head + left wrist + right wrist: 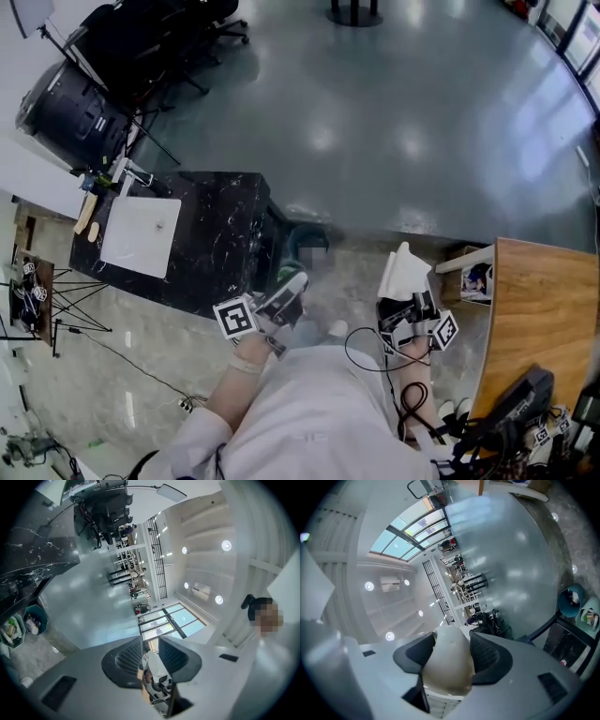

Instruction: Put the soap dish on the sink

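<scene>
White soap dish [445, 667] clamped, right gripper [451, 640] forward

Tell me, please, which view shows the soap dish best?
The right gripper view: the soap dish fills the gap between the jaws of the right gripper, close up. The head view shows it small, a white shape sticking out of that gripper. The left gripper view does not show it clearly.
</scene>
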